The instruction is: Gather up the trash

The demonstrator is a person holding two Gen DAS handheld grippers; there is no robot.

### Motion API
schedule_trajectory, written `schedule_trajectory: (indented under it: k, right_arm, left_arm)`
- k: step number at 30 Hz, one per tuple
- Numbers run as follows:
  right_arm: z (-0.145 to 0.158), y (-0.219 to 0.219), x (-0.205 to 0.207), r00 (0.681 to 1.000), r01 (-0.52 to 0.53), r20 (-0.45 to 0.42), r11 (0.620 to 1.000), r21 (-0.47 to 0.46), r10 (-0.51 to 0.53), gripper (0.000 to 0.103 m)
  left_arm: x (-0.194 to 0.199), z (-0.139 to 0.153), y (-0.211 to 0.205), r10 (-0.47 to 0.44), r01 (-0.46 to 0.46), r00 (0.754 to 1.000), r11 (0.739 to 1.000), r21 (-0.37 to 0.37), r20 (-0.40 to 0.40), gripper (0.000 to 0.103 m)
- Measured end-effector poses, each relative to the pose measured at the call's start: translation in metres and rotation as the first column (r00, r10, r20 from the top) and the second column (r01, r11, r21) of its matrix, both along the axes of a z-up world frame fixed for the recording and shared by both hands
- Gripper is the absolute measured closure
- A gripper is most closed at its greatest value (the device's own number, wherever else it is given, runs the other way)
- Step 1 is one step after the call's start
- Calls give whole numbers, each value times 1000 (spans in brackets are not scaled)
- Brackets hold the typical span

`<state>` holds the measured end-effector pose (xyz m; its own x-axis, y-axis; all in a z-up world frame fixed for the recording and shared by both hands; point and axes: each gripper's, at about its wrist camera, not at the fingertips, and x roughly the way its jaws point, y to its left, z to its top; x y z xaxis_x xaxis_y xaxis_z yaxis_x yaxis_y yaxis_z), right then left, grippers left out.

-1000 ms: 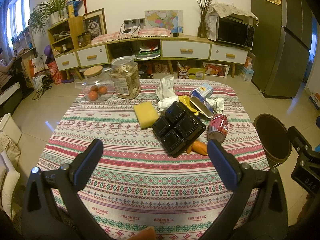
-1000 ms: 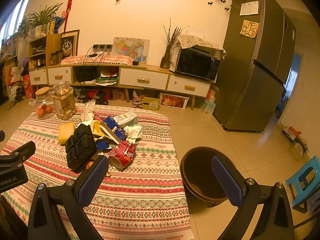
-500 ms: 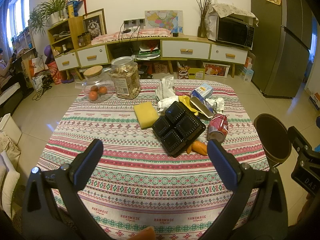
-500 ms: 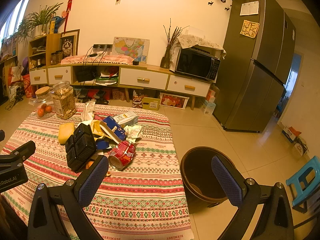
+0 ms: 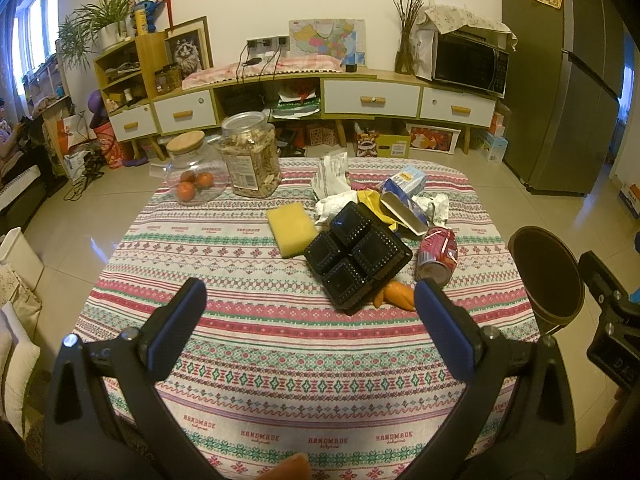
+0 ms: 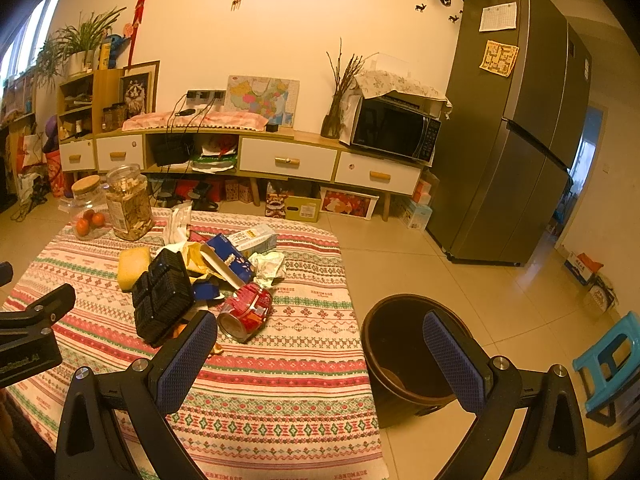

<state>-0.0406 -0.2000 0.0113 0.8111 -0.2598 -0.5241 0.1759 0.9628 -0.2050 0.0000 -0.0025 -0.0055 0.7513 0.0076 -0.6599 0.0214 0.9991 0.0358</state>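
A heap of trash lies on the patterned tablecloth: a black plastic tray, a crushed red can, orange peel, a blue carton, crumpled paper and yellow wrapping. A brown bin stands on the floor right of the table. My left gripper is open and empty, hovering short of the tray. My right gripper is open and empty, between the table edge and the bin.
A yellow sponge, a jar of snacks and a glass jar with fruit stand at the table's far left. A sideboard with a microwave, a fridge and a blue stool surround the table.
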Motion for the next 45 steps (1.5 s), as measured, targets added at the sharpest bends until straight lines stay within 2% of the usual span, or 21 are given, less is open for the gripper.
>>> schedule_trajectory:
  k: [13, 17, 22, 24, 26, 29, 31, 33, 35, 37, 39, 41, 45]
  right_arm:
    - [13, -11, -2, 1000, 4, -2, 998, 66, -4, 0]
    - [18, -16, 8, 997, 17, -75, 996, 91, -10, 0]
    - [27, -26, 33, 988, 12, -153, 992, 123, 7, 0]
    - [28, -30, 46, 985, 6, -174, 989, 148, 21, 0]
    - [26, -38, 65, 979, -2, -201, 977, 211, 46, 0]
    - [16, -49, 88, 973, 21, -228, 967, 253, 38, 0]
    - [1, -53, 99, 970, 31, -242, 966, 255, 33, 0]
    - [-14, -55, 109, 958, 33, -285, 967, 251, 41, 0]
    - [-31, -62, 123, 946, 48, -323, 969, 242, 34, 0]
    - [-41, -67, 135, 940, 83, -342, 971, 226, -1, 0]
    - [-48, -70, 146, 933, 98, -359, 965, 243, -5, 0]
    - [-54, -69, 156, 929, 87, -369, 954, 286, 26, 0]
    - [-59, -63, 171, 926, 89, -377, 963, 253, 14, 0]
  left_arm:
    - [6, 0, 1, 5, -5, 1000, 1000, -18, 10, 0]
    - [15, 1, -2, -27, 27, 1000, 999, 18, 10, 0]
    - [44, 13, 3, -112, 112, 994, 994, -6, -11, 0]
    - [62, 16, 4, -142, 141, 989, 989, -35, -49, 0]
    - [89, 15, 4, -193, 187, 975, 980, -61, -112, 0]
    - [121, 2, -1, -237, 230, 949, 971, -58, -206, 0]
    - [138, -14, 3, -244, 229, 936, 969, -90, -254, 0]
    - [153, -36, 9, -241, 198, 916, 967, -160, -322, 0]
    - [172, -63, 14, -249, 144, 869, 954, -264, -427, 0]
    - [187, -76, 13, -248, 93, 841, 942, -323, -481, 4]
    - [195, -76, 5, -244, 81, 841, 939, -333, -483, 4]
    - [200, -76, -8, -230, 88, 852, 948, -305, -469, 4]
    - [211, -92, -29, -199, 73, 846, 962, -263, -495, 4]
